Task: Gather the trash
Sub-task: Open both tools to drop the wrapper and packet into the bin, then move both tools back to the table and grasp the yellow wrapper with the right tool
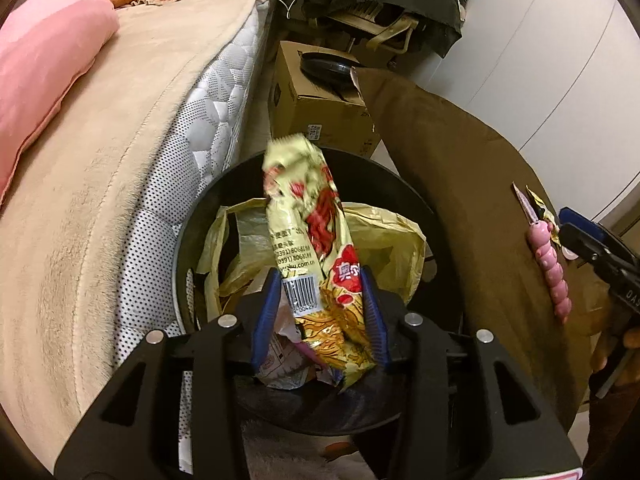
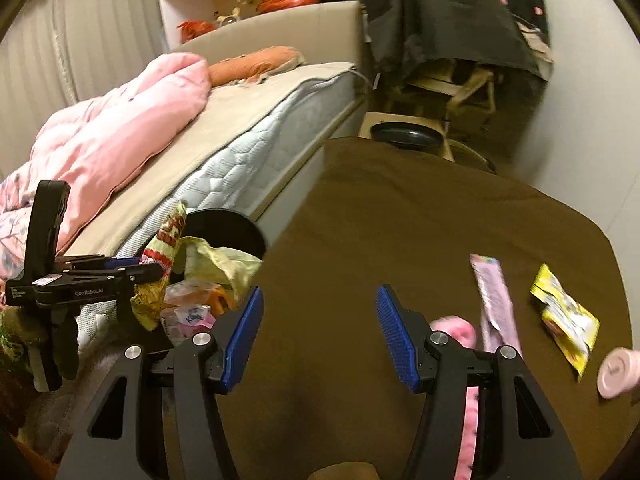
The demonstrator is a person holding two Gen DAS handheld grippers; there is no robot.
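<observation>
The left gripper, jaws half parted around a light, crinkly noodle wrapper (slippery foil), hangs over the black bin.

Brown cloth-covered desk has a few bits on it — a long pink foil wrapper, a crumpled yellow snack packet, a bumpy pink caterpillar-shaped toy and a round pink lid-like thing near the edge.
</observation>
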